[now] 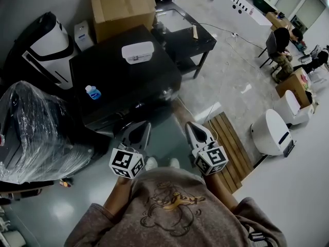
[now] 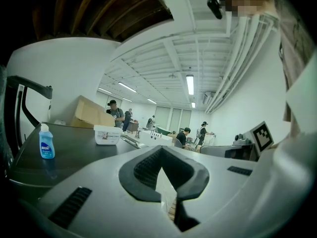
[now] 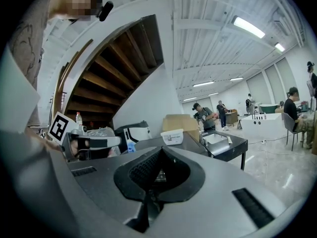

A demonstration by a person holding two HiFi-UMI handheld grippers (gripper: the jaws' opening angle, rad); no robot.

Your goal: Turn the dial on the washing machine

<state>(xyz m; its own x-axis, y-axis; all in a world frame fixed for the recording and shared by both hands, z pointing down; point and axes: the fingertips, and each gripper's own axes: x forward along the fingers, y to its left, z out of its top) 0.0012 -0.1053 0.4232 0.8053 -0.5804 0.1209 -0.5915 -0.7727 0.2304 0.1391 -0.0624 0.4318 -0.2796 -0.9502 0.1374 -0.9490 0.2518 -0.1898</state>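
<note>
The washing machine (image 1: 123, 81) is a dark, flat-topped box ahead of me, with a white box (image 1: 138, 52) and a small blue bottle (image 1: 93, 92) on its lid. I cannot make out its dial in any view. My left gripper (image 1: 141, 126) is held just short of the machine's near front edge, its jaws shut and empty. My right gripper (image 1: 192, 126) hangs beside it to the right, over the floor, also shut on nothing. The left gripper view looks across the dark lid (image 2: 74, 148) past the shut left gripper (image 2: 161, 149). The right gripper (image 3: 159, 150) points at the machine's corner.
A plastic-wrapped bundle (image 1: 36, 133) stands at the left, with a black-and-white appliance (image 1: 46, 45) behind it. A cardboard box (image 1: 123, 12) and a low black table (image 1: 185, 35) lie beyond the machine. A wooden pallet (image 1: 231, 143) and white appliances (image 1: 272, 133) are at the right.
</note>
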